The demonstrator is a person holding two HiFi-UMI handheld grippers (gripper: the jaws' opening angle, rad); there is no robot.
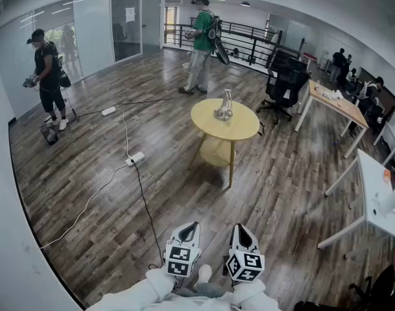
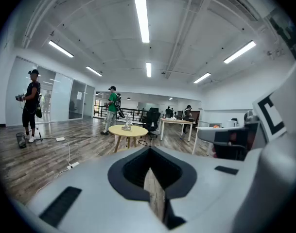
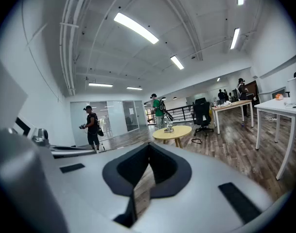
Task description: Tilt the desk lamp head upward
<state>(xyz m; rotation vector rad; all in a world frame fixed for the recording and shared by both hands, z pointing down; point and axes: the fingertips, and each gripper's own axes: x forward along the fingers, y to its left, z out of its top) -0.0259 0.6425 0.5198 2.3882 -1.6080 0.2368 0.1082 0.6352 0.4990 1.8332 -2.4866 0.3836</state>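
**Across the room from the lamp, both grippers clenched and empty**

At the bottom edge of the head view, the left gripper (image 1: 191, 227) and the right gripper (image 1: 241, 229) were held side by side above the wooden floor (image 1: 106, 193). They were just apart, each with its marker cube nearest the person's white sleeves (image 1: 159, 282). Well ahead of them stood a round yellow table (image 1: 203, 123). The desk lamp (image 1: 224, 105) rested on its top, a little toward the far edge and well apart from both grippers. It showed too small here for the tilt of its head to be made out. A black office chair (image 1: 285, 83) sat off the table's right edge, and a white power strip (image 1: 135, 157) lay on the floor off its left edge. A person in green (image 1: 200, 44) stood beyond the table, and a person in black (image 1: 48, 76) stood near the left wall.

From the left gripper view, the left gripper (image 2: 149, 154) had its jaws pressed together with nothing between them. The table (image 2: 119, 129) showed far off above the jaw tips, slightly to their left, with the lamp (image 2: 127, 124) as a small pale shape on it. The person in green (image 2: 112, 109) stood behind it.

From the right gripper view, the right gripper (image 3: 148, 150) was likewise clenched on nothing. The table (image 3: 179, 131) lay well beyond the tips, a little to their right, and carried the lamp (image 3: 169, 126). The person in black (image 3: 92, 126) stood off to the left.
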